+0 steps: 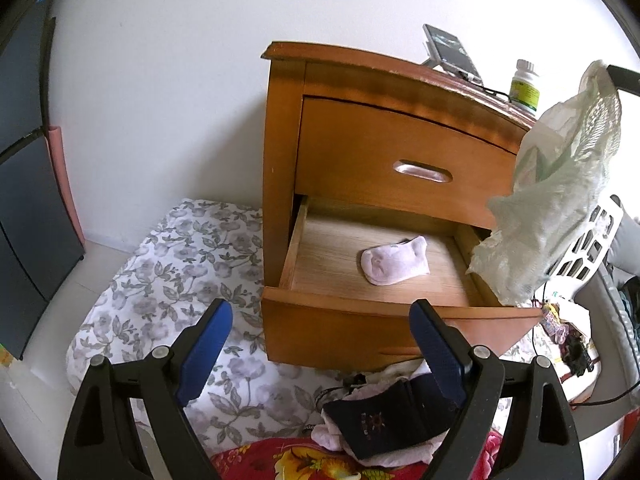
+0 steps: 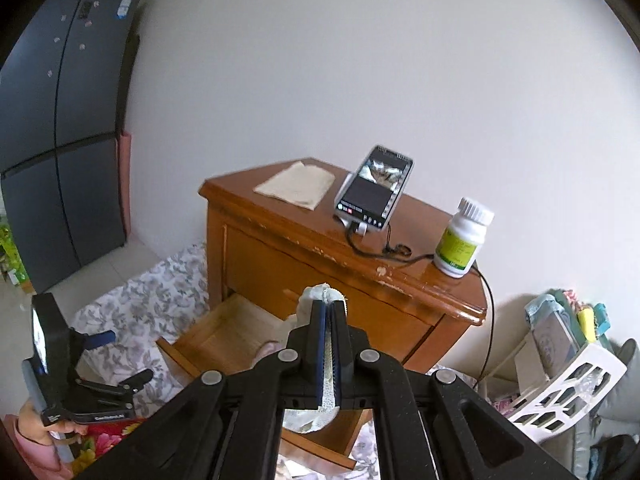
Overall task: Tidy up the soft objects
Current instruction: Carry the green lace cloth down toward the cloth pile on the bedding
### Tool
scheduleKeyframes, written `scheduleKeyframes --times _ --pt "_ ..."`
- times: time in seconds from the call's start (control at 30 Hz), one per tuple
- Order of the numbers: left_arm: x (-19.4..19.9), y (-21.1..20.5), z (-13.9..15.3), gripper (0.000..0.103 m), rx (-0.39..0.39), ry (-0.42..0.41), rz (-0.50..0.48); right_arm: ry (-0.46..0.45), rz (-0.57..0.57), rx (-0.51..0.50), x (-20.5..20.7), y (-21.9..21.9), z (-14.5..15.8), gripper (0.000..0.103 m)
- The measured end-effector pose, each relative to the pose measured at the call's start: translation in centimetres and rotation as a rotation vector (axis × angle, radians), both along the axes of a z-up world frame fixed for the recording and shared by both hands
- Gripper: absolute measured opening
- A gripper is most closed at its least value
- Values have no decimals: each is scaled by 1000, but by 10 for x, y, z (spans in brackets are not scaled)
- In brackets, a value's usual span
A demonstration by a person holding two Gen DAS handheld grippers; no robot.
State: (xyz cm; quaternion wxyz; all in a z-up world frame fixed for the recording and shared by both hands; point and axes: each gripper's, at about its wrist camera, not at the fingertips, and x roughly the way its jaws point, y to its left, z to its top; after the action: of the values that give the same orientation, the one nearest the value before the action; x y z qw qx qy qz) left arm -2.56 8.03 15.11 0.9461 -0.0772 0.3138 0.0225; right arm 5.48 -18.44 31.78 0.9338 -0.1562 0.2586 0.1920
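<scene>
Right hand-held gripper (image 2: 329, 312) clamps the lacy garment (image 1: 560, 184) aloft, clear of my spread left one (image 1: 320, 316), above the open drawer (image 1: 380, 276) meant for it.

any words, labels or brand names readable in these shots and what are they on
None reads for certain.
Left gripper: small white lettering on its body, too blurred.
White bottle: green label, print too small.
Phone: screen icons and text, too small.
Dark folded cloth: small gold emblem and lettering, illegible.
Fridge: stickers, unreadable.
</scene>
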Motion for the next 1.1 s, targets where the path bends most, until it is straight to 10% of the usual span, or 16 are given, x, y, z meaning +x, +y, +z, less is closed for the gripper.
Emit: scheduleKeyframes --times 0.57,1.1 --pt "-38 -13 24 90 36 -47 -15 -30 67 13 -69 -5 11 3" --pt "-38 -14 14 90 48 -24 -22 257 142 -19 -49 33 -121 3"
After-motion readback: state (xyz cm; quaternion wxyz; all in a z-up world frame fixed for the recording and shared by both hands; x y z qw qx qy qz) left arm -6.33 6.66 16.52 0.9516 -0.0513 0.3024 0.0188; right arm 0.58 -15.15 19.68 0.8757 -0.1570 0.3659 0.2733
